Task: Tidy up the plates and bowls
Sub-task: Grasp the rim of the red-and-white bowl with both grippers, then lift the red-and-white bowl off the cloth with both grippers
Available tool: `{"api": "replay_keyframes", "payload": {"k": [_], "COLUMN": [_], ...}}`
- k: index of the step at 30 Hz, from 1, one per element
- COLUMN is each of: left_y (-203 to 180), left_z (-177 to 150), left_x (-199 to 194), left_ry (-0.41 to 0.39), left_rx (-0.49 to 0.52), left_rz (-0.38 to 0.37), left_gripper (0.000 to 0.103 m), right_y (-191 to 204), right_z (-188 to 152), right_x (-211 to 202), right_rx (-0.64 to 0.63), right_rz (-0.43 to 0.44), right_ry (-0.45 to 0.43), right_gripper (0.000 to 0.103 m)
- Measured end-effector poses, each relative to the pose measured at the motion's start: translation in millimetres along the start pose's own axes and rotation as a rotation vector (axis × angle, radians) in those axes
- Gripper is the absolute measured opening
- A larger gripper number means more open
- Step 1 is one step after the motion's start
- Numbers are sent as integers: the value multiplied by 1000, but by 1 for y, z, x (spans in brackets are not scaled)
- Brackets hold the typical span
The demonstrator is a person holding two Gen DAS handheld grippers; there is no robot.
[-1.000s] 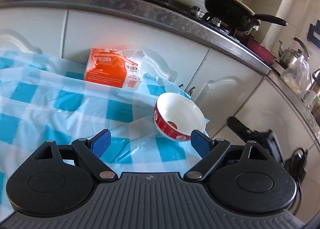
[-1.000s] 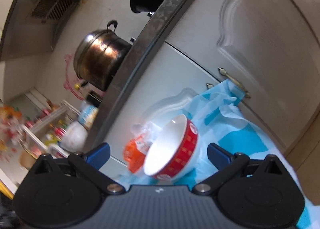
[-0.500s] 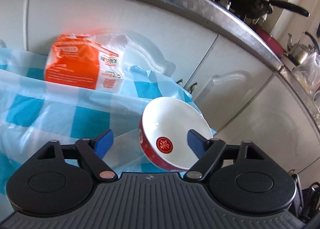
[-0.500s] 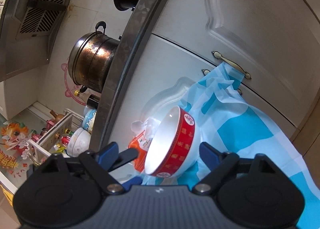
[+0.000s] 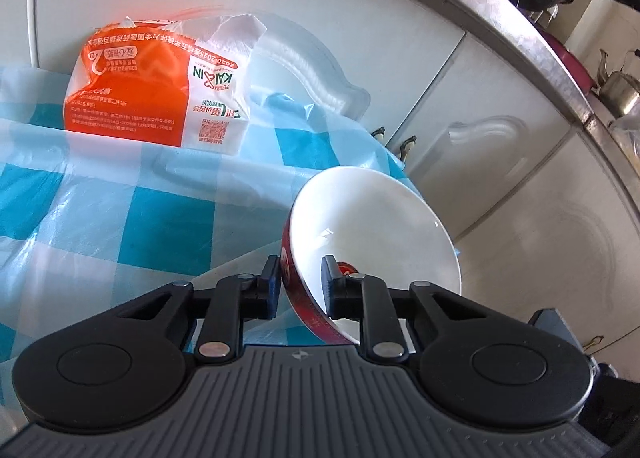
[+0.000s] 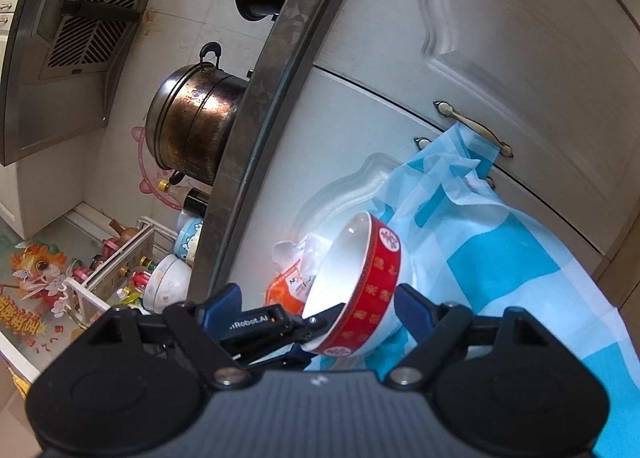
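The left tongs (image 5: 300, 286) are closing on the bowl's (image 5: 372, 226) near rim, one pad outside its red wall, one inside. The bowl tilts on the checked cloth (image 5: 140, 218) at the surface's corner, mouth toward the left hand. The right tongs (image 6: 320, 310) stand open astride it, pads apparently not pressing.

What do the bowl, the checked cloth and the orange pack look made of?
Bowl: likely glazed ceramic; glossy white inside with sharp highlights, red printed band outside.
Cloth: thin plastic sheet, it seems; translucent, shiny creases.
Pack: printed plastic film; crinkled, torn clear top.
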State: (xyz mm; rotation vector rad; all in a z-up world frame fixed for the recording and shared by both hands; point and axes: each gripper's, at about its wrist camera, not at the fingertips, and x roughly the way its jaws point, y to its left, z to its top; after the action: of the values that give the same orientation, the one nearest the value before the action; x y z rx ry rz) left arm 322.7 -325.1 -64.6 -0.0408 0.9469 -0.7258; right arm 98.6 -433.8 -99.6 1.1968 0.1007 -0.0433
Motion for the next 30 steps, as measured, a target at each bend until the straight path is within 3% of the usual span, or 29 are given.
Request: {"api": "replay_keyframes", "payload": {"k": [6, 11, 19, 30], "left_y": [2, 9, 16, 11], "left_z": [-5, -13, -16, 0], "left_x": [-16, -31, -31, -21], "left_ry": [38, 55, 53, -13], "left_rx": [47, 60, 39, 67], "left_rz": [-10, -7, -16, -22], "left_gripper": [12, 12, 12, 18], "right_y": [3, 11, 7, 10], "right_z": [0, -3, -3, -6], "right_x": [1, 5, 10, 16], "right_rx": [-19, -92, -98, -147], "right_rz": [1, -27, -18, -48], "right_ry": [7, 25, 63, 97], "right_gripper": [85, 84, 79, 79]}}
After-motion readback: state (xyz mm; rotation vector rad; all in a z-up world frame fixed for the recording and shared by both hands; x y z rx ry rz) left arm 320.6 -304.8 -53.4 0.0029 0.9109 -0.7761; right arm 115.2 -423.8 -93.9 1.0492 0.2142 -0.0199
